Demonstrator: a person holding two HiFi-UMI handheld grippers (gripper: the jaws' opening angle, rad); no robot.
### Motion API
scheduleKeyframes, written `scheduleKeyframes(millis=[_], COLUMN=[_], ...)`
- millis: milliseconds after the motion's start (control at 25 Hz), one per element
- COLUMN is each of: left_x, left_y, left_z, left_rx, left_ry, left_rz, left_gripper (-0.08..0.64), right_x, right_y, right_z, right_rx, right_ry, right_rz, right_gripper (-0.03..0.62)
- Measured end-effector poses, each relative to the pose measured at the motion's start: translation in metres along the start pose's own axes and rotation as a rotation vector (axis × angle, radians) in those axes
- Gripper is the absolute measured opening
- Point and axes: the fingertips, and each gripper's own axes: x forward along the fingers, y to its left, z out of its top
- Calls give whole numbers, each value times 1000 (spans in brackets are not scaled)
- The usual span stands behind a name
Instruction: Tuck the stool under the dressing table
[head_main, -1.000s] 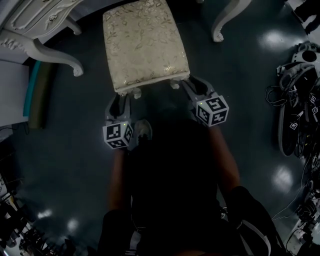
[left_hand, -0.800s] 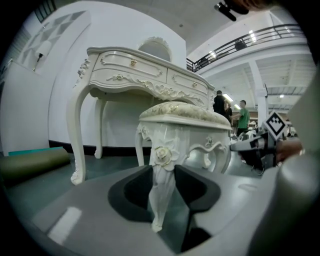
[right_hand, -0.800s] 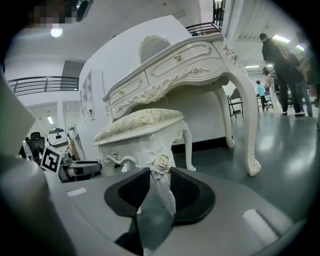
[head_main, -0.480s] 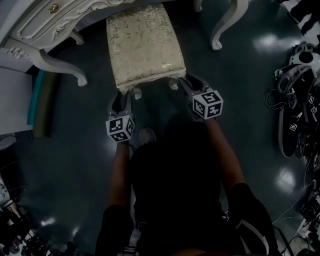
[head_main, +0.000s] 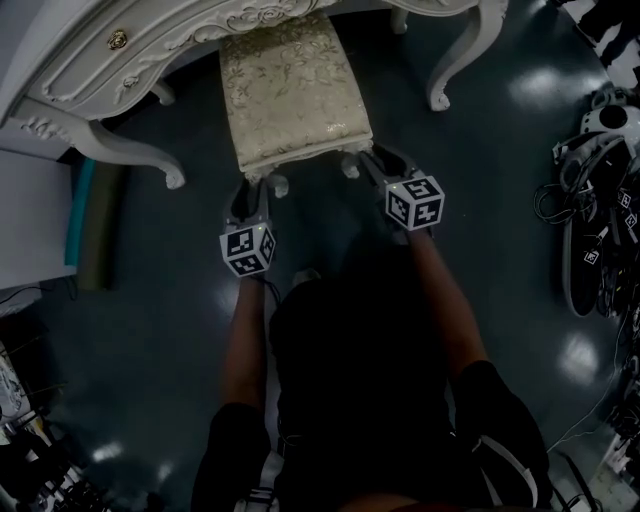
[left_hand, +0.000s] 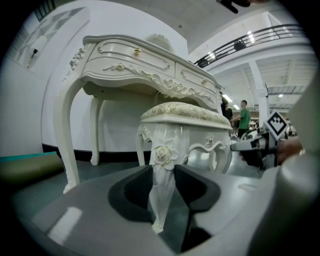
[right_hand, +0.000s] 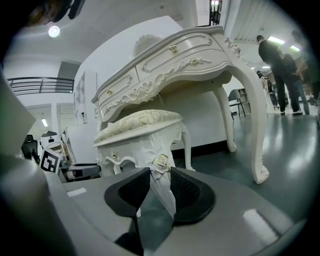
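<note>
Cream-cushioned, white carved-leg stool (head_main: 295, 95) had slid farther in over last second. Far end now under front edge of white ornate table (head_main: 140, 55). Each clamped on a near leg: left claw (head_main: 254, 188), right claw (head_main: 368, 160). Near part still out, so more pushing likely needed.

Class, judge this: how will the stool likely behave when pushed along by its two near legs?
Stool probably rigid: carved legs look solid. Likely slides easily: the floor is glossy. Gripped at two legs by left tool and right tool, it might twist or tip.
</note>
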Motion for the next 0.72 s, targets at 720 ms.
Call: scheduleKeyframes(millis=[720], left_x=[68], left_y=[31], left_z=[26], left_rx=[-3], left_ry=[-48], left_rz=[-2], left_gripper=[146], right_x=[65], right_y=[-25], right_z=[33], right_rx=[12], right_ry=[-28], right_rz=[-44], right_gripper=[129])
